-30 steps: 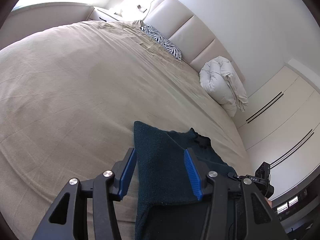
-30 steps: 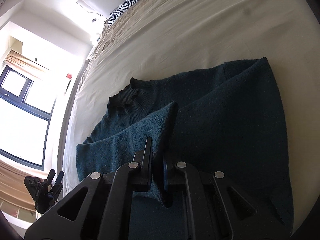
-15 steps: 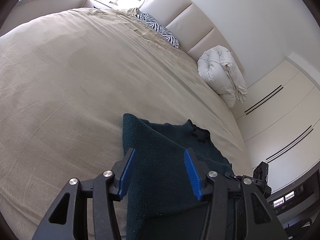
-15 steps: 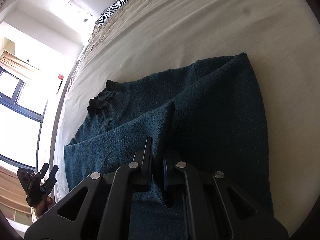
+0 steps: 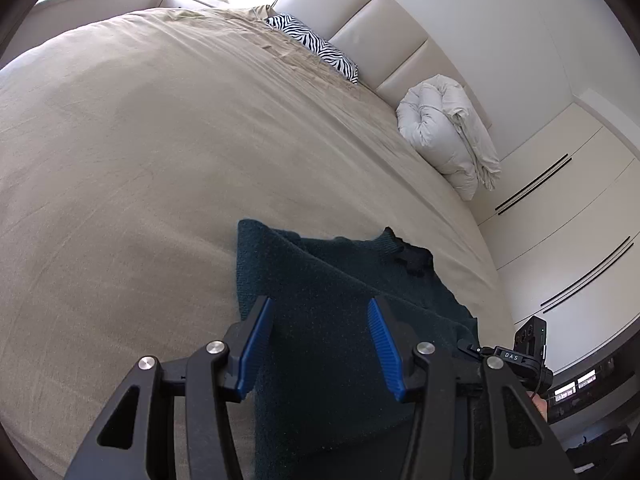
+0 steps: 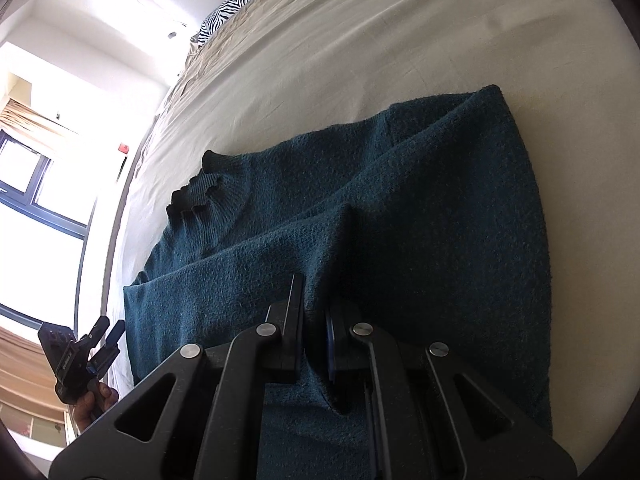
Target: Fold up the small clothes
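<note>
In the left wrist view, we see the left tool (image 5: 320,340) with its blue pads (image 5: 256,344) spread apart and nothing clamped between them; it hangs over the near part of a dark teal sweater (image 5: 320,280). The sweater lies flat on the beige bed (image 5: 140,140), with its collar (image 5: 412,256) toward the right. A zebra-print pillow (image 5: 316,46) and a rolled white duvet (image 5: 444,136) sit at the padded headboard (image 5: 380,20). In the right wrist view, we see the right tool (image 6: 316,328) pressed together, pinching a raised fold of the sweater (image 6: 420,220), which spreads across the bed (image 6: 360,40) with its collar (image 6: 204,188) to the left. The left tool (image 6: 104,340) appears at the lower left edge, gripped by a hand (image 6: 94,404).
</note>
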`<state>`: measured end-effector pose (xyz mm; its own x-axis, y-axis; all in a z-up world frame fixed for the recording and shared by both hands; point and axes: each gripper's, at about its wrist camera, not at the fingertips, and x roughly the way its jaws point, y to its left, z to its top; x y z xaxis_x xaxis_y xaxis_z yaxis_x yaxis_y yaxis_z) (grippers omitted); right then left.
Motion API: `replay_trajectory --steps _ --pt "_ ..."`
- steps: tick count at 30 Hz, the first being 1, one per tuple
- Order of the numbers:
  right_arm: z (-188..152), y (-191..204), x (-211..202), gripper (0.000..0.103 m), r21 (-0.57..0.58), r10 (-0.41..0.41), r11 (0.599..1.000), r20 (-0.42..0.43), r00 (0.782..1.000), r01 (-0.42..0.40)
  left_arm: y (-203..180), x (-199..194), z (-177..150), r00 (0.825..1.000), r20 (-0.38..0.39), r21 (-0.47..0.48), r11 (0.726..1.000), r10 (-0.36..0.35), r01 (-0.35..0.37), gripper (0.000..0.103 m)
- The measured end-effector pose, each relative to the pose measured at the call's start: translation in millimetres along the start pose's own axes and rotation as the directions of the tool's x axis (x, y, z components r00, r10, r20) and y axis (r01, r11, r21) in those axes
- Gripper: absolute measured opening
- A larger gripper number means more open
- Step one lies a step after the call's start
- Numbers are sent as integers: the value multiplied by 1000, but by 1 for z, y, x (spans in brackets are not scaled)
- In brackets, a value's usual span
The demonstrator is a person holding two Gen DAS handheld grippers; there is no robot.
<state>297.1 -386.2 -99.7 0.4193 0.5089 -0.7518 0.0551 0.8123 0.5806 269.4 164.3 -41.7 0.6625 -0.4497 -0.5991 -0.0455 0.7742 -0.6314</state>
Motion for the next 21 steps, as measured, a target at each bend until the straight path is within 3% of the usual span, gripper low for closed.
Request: replay_trajectory --steps 5,8,12,18,21 --pt "-3 -3 3 7 2 13 1000 14 1000 -13 1 14 13 999 -13 8 999 -38 38 52" --pt "-5 -9 4 7 21 42 999 25 999 -43 18 32 21 998 -32 -67 997 -50 47 52" --pt "-6 -16 4 7 37 78 996 31 997 -79 36 48 25 998 -42 -80 996 -44 40 38" --pt "-8 -21 3 7 56 111 992 43 993 -113 37 40 18 996 -39 -65 995 -74 72 38" --pt "-10 -19 0 8 69 112 991 52 992 -116 34 26 8 994 -41 -49 994 -98 96 44"
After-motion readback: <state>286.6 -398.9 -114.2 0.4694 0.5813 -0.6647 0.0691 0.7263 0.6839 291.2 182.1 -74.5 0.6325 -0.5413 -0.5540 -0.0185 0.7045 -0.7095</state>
